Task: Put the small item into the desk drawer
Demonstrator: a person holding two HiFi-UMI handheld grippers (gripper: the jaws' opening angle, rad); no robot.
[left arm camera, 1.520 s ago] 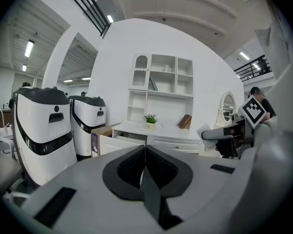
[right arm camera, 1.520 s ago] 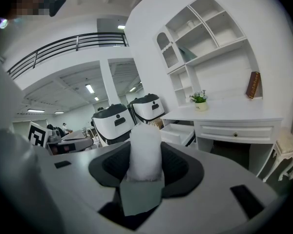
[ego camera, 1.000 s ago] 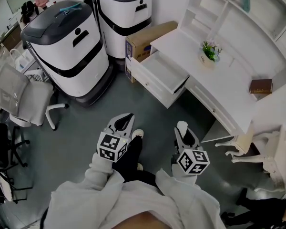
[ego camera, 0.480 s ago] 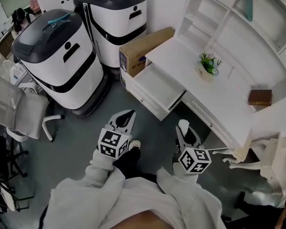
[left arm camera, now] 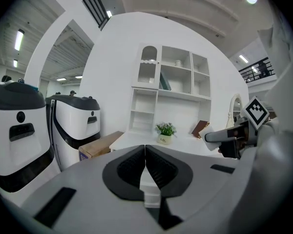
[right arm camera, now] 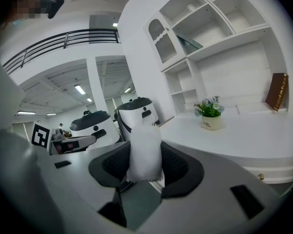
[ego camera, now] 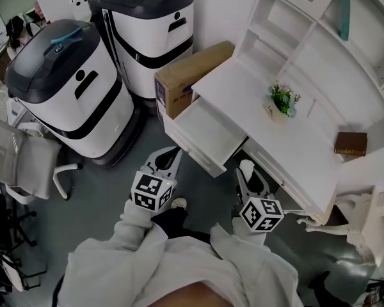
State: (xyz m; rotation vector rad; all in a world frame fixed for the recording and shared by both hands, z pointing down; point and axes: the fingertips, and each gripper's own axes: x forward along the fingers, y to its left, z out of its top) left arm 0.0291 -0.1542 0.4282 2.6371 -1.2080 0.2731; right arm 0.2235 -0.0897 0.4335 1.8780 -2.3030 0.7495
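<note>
Head view: right gripper [ego camera: 246, 174] fingers [ego camera: 256, 185] clamp white item [ego camera: 245, 166], partly hidden; left gripper [ego camera: 171, 153] fingers together.

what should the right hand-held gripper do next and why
Probably carry the right hand-held gripper forward and slightly left until it is over the open drawer. It is clamped on the small white pouch, and in the head view it sits short of the drawer's front edge.

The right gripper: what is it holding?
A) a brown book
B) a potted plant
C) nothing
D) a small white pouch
D: in its own view, the right gripper has its jaws clamped on a small white pouch.
</note>
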